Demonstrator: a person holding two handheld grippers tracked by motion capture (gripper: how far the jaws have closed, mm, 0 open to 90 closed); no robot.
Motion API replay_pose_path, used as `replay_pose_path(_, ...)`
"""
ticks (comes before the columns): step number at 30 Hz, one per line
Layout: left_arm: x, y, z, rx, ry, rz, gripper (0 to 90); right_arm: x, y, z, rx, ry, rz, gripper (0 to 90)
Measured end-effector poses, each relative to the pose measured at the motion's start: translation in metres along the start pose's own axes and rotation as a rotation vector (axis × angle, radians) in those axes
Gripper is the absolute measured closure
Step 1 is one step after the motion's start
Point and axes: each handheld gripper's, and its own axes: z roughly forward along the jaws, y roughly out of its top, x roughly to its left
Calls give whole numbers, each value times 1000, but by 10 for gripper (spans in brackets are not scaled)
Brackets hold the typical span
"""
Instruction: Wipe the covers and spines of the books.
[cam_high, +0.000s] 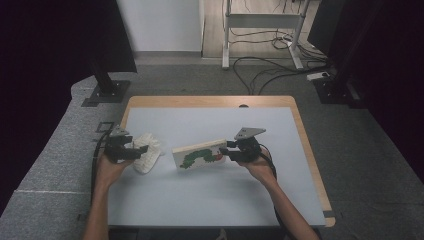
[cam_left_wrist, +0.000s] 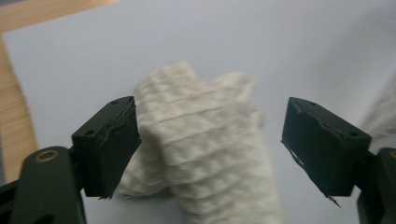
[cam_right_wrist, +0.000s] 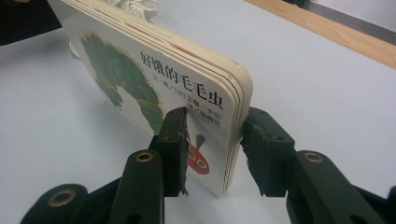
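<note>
Nearest the person, bare table (cam_high: 210, 200) lay open before both hands. The right gripper (cam_high: 229, 148) clamped the board book (cam_high: 200, 154) upright mid-table, while the left gripper (cam_high: 140, 150) stood with jaws wide around the white cloth (cam_high: 147, 152), pads off it. Beyond, clear surface ran to the far wooden edge (cam_high: 210, 101).

Black two-jaw tongs (cam_high: 231, 147); grey plate; trailing cables

surface: wood-edged rectangular bench (cam_high: 300, 130) with pale blue-grey top | lying on it: crumpled white waffle-knit cloth (cam_high: 148, 152), left side | bench stands on grey carpeted floor (cam_high: 360, 150)
</note>
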Motion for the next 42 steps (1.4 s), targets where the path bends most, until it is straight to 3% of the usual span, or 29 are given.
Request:
replay_pose_path(9, -39, 12, -11, -7, -127, 98, 287, 0, 0, 0, 1, 1, 1, 599)
replay_pose_path(14, -62, 17, -8, 0, -190, 158, 328, 0, 0, 0, 1, 1, 2, 599)
replay_pose_path(23, -87, 23, 3, 0, -286, 194, 416, 0, 0, 0, 1, 3, 2, 599)
replay_pose_path(28, -98, 24, 9, 11, -301, 217, 488, 0, 0, -1, 0, 5, 5, 596)
replay_pose_path(33, -103, 24, 9, 8, -299, 211, 575, 0, -1, -2, -2, 13, 8, 595)
replay_pose_path(42, -116, 20, 8, 14, -267, 242, 601, 4, -4, -8, 5, 31, -2, 588)
